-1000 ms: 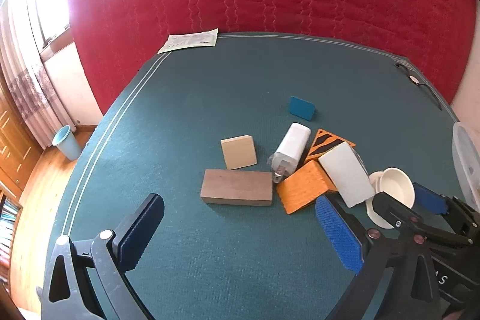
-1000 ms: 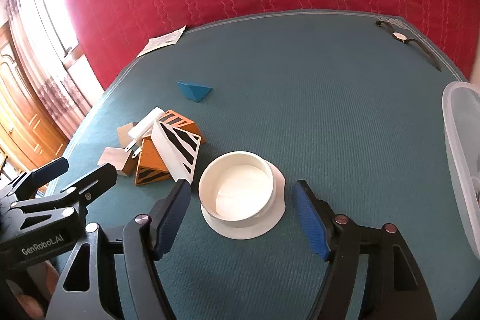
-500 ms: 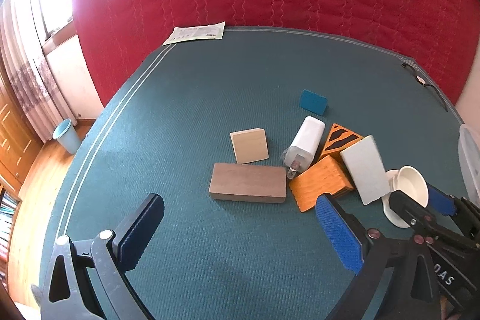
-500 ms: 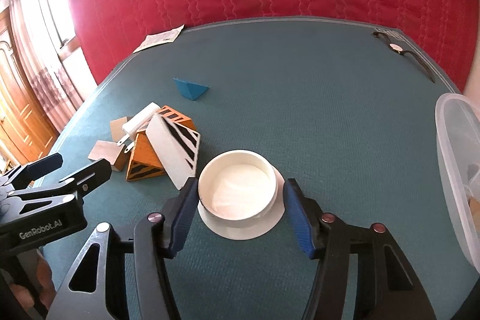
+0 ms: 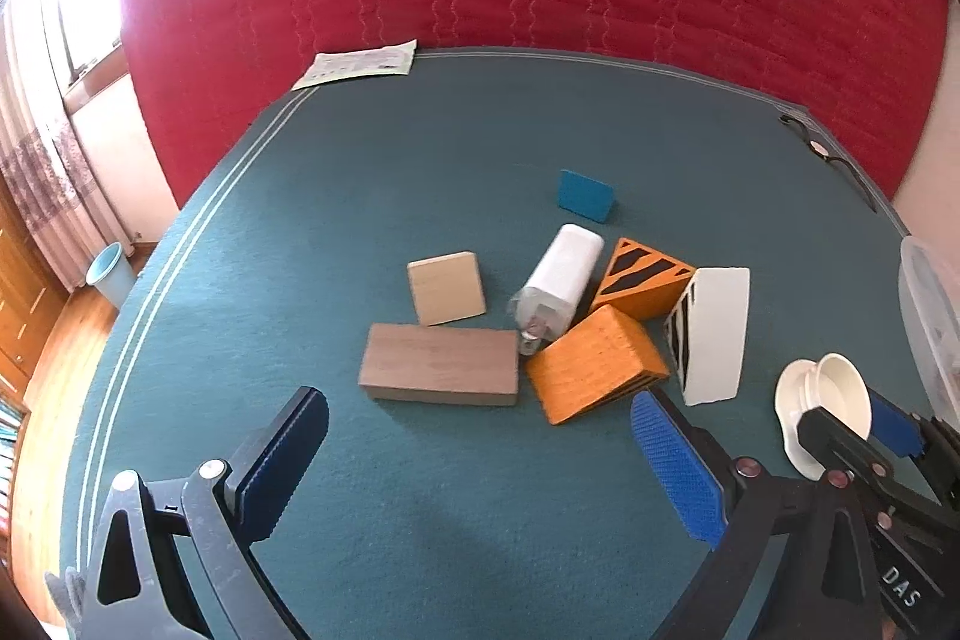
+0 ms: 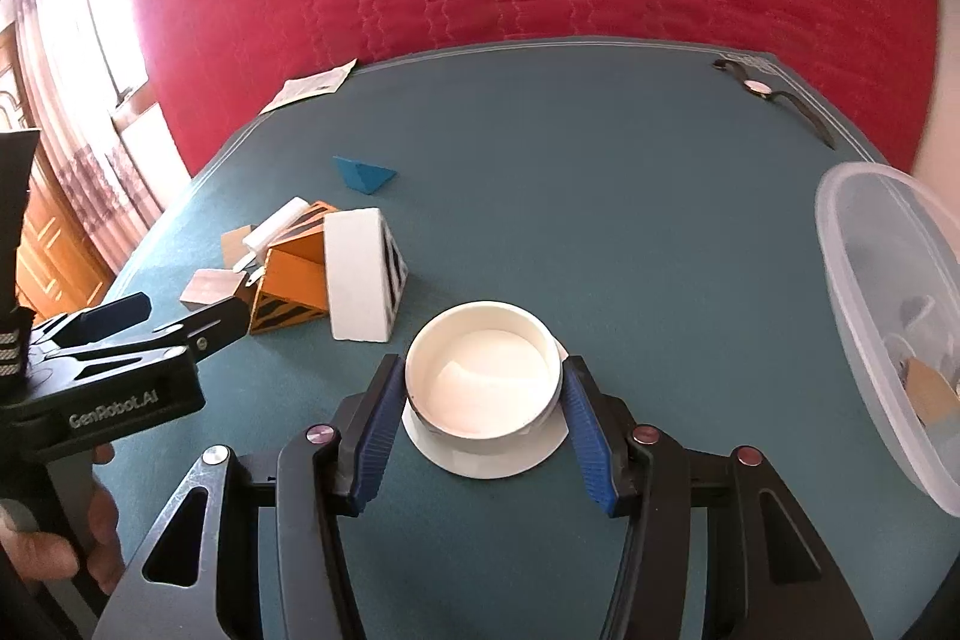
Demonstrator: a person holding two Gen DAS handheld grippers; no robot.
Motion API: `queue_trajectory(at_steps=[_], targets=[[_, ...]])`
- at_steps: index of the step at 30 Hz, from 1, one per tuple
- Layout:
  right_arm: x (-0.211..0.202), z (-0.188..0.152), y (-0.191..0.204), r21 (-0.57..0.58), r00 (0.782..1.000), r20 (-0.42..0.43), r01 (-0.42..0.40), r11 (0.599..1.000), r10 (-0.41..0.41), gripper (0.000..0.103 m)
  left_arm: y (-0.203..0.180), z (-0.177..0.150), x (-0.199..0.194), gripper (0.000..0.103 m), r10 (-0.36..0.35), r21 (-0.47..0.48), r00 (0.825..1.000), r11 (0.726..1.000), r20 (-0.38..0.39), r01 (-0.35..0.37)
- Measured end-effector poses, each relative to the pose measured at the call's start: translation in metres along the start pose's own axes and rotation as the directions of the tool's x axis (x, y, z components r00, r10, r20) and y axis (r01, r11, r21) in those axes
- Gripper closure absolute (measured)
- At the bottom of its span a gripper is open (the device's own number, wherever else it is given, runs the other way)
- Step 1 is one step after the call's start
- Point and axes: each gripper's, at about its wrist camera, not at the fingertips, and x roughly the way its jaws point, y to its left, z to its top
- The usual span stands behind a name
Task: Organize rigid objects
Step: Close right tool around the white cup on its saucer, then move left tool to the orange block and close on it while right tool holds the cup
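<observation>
right gripper (image 6: 485,388): jaws have just closed, clamped on white bowl (image 6: 485,379) | bowl: just right of white wedge (image 6: 358,274) | left gripper (image 5: 480,460): fingers apart, empty, near wedge

From my right cam: bowl (image 6: 485,379) sits on a saucer (image 6: 480,460) on the bench (image 6: 600,196), between my right tongs (image 6: 480,424). Tub (image 6: 888,304) at bench's right edge. Block pile to the left: wedge (image 6: 359,274) nearest bowl, charger (image 5: 561,280) behind it, plank (image 5: 441,364) w/ square block (image 5: 447,287) just behind. Small prism (image 6: 365,175) further back, apart. Watch (image 6: 771,91) far right corner, leaflet (image 6: 312,83) far left.
</observation>
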Motion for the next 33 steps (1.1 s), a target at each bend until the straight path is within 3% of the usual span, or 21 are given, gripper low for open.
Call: queue_trajectory(at_steps=[16, 25, 33], targets=[[-0.003, -0.005, -0.014, 0.040, 1.000, 0.012, -0.008, 0.999, 0.008, 0.049, -0.016, 0.012, 0.021, 0.000, -0.004, 0.021, 1.000, 1.000, -0.013, 0.004], [-0.004, -0.005, -0.015, 0.047, 1.000, 0.016, -0.015, 0.999, 0.015, 0.049, 0.007, -0.005, 0.011, 0.000, -0.004, -0.004, 1.000, 1.000, -0.022, 0.004], [-0.004, -0.005, -0.014, 0.052, 1.000, 0.018, -0.021, 0.998, 0.020, 0.049, 0.032, -0.014, 0.004, 0.000, 0.044, -0.038, 0.998, 0.998, -0.039, -0.046]])
